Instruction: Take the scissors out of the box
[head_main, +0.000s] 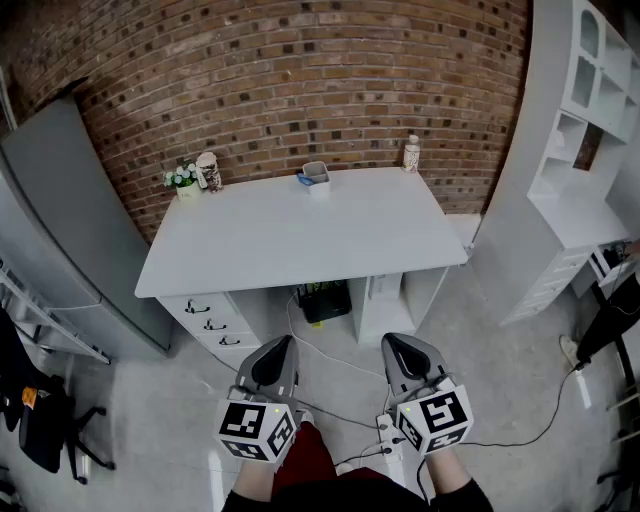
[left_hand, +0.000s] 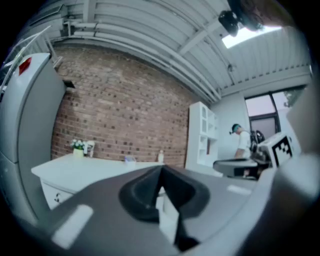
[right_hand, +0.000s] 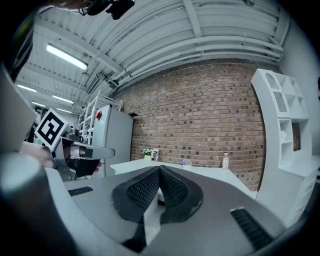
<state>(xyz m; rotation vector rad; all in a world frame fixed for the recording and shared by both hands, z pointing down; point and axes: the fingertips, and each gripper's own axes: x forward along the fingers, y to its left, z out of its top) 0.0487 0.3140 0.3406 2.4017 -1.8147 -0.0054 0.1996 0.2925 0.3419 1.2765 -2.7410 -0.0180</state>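
Note:
A small white box (head_main: 316, 175) stands at the back middle of the white desk (head_main: 300, 235), against the brick wall. Blue scissors handles (head_main: 304, 180) stick out of its left side. Both grippers are held low over the floor in front of the desk, far from the box. My left gripper (head_main: 284, 346) is shut with nothing in it, and so is my right gripper (head_main: 393, 345). In the left gripper view the closed jaws (left_hand: 161, 168) point level at the desk, with the box (left_hand: 130, 160) small beyond them. The right gripper view shows closed jaws (right_hand: 160, 168) and the box (right_hand: 186, 163).
A flower pot (head_main: 182, 181) and a patterned cup (head_main: 209, 170) stand at the desk's back left, a bottle (head_main: 411, 153) at the back right. A grey cabinet (head_main: 60, 220) flanks the left, white shelving (head_main: 585, 130) the right. Cables (head_main: 330, 365) lie on the floor. A person (left_hand: 243, 142) stands far right.

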